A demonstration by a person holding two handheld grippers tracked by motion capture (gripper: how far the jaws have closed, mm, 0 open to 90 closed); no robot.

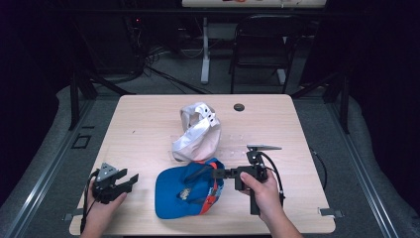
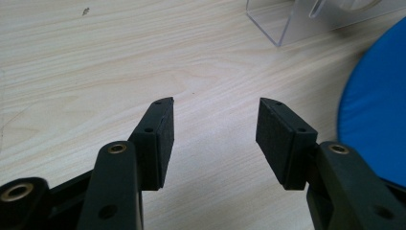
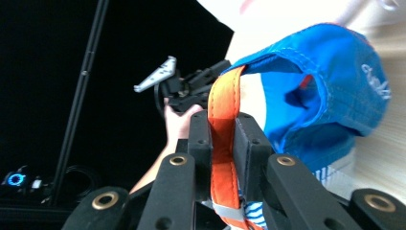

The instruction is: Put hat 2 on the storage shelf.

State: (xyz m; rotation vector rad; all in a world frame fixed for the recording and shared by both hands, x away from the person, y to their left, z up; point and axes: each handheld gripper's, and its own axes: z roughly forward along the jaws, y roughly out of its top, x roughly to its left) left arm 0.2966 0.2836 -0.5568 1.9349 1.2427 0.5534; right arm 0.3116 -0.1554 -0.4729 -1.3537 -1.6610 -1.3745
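**Right fingers clamp cap strap, left fingers spread**

Fingers first, high view: right gripper [image 1: 216,173] has its fingers closed on the back edge of the blue fabric baseball cap with orange trim [image 1: 184,191], which lies on the pale wood worktop [image 1: 143,124] near the front edge. Left gripper [image 1: 132,179] sits just left of the cap, apart from it. White fabric cap [image 1: 197,134] lies behind the blue one.

Left gripper view: fingers [image 2: 155,139] spread wide over bare worktop; blue brim at right; clear plastic stand [image 2: 287,21] beyond.

Right gripper view: fingers [image 3: 198,143] pinch the orange strap [image 3: 222,143], cap crown lifted beyond.
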